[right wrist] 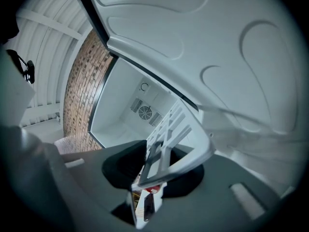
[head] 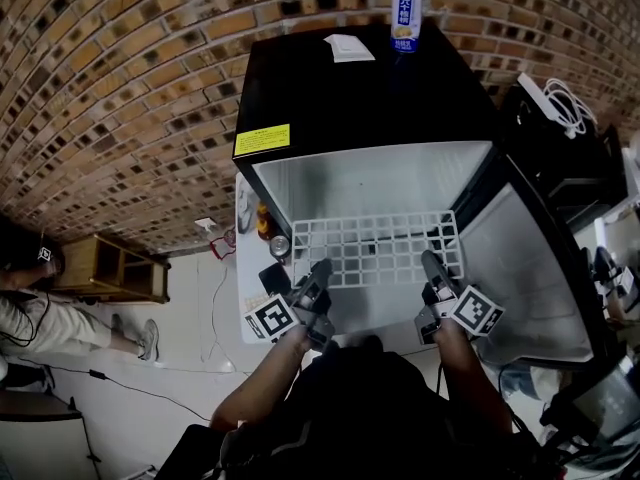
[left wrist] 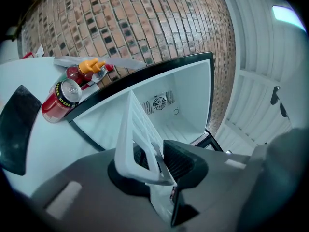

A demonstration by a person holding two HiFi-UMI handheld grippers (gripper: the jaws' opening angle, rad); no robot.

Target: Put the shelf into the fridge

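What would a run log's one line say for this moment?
white plastic grid shelf: held at front of open black fridge | left gripper: shut on shelf | right gripper: shut on shelf

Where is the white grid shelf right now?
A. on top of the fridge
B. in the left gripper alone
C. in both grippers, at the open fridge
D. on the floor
C: the left gripper and the right gripper each clamp the near edge of the shelf, with the open fridge just ahead.
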